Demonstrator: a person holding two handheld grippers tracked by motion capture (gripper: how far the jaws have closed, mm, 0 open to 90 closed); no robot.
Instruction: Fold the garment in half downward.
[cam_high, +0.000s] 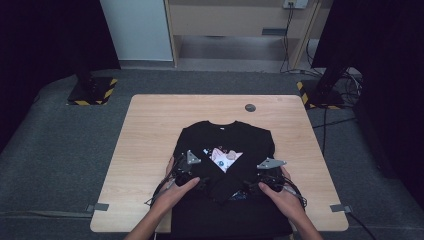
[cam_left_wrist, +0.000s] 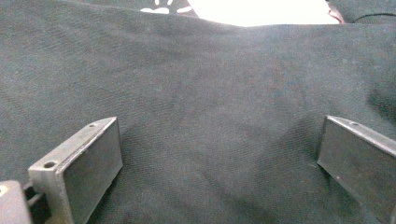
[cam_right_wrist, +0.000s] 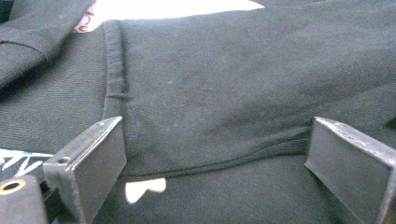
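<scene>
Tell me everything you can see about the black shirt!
The black shirt lies flat on the wooden table, neck away from the person, its bottom hanging over the near edge. It looks like soft knit cloth with a pink-and-white picture on the chest. Both sleeves are folded inward. The left gripper and right gripper rest on it, open.

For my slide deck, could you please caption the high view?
Both hand-held grippers, left gripper and right gripper, rest open on a black sweatshirt on the wooden table.
</scene>
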